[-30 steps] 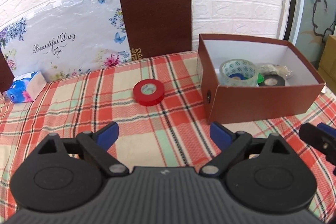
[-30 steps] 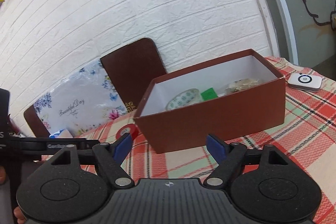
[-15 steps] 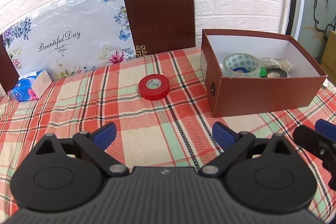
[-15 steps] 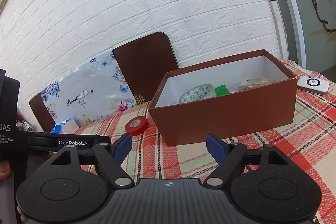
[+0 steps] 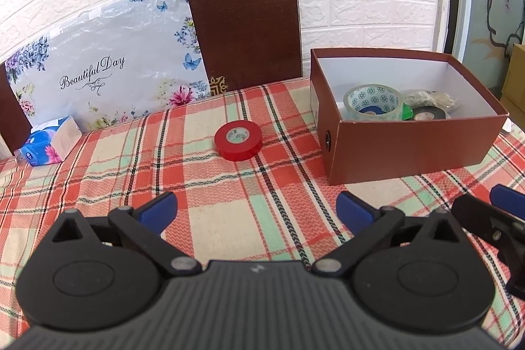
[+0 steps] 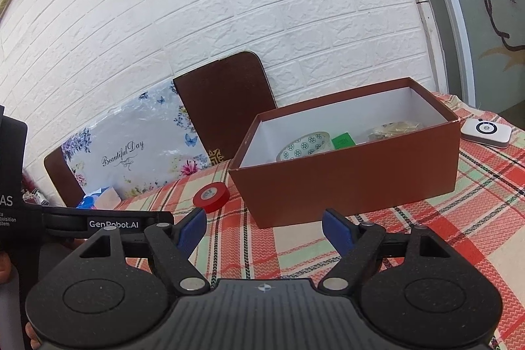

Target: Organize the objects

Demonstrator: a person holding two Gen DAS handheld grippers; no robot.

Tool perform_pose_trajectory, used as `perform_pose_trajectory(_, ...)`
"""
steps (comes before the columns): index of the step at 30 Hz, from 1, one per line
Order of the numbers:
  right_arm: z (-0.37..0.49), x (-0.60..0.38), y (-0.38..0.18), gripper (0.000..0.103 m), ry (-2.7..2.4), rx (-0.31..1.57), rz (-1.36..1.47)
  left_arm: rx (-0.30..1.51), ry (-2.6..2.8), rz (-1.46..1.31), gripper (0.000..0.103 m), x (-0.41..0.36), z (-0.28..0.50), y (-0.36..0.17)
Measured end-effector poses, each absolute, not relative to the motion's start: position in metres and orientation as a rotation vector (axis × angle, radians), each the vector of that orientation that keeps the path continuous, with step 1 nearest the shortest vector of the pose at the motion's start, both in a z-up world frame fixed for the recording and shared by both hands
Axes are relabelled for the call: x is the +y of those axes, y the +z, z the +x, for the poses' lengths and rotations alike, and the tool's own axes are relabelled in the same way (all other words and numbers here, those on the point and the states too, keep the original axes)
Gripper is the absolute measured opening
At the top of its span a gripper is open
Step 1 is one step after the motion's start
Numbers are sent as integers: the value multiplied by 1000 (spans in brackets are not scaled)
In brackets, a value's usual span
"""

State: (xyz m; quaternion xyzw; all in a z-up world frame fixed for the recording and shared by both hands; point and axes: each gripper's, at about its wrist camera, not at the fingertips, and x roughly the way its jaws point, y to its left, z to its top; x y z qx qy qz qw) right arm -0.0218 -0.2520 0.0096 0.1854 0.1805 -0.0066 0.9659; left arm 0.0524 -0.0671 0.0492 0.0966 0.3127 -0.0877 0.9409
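Note:
A red tape roll [image 5: 238, 136] lies flat on the plaid tablecloth, left of a brown open box [image 5: 410, 146]; it also shows in the right wrist view [image 6: 211, 196] beside the box [image 6: 354, 182]. Inside the box are a patterned clear tape roll [image 5: 372, 102], a black tape roll [image 5: 428, 113], a green piece [image 5: 407, 112] and a crumpled clear bag [image 5: 430, 97]. My left gripper [image 5: 256, 210] is open and empty, well short of the red roll. My right gripper [image 6: 264, 227] is open and empty, in front of the box.
A blue tissue pack [image 5: 49, 141] sits at the far left. A floral "Beautiful Day" board [image 5: 105, 71] and a brown panel [image 5: 246, 28] lean on the brick wall. A small white device [image 6: 485, 132] lies right of the box.
Both grippers have pulled back and risen a little; the red roll and box appear farther away. Both stay open. Nothing on the table has moved.

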Motion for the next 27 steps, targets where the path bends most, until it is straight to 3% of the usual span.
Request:
perform_pose_trajectory(16, -10, -250, -6, 79, -4, 413, 347, 678, -180, 218, 103, -66, 62, 35)
perform_pose_trajectory(23, 40, -192, -31, 79, 193, 584, 186, 726, -89, 77, 103, 5, 95, 6)
perform_pose_trajectory(27, 94, -135, -37, 76, 293, 581, 17, 740, 9, 4, 103, 66, 112, -12)
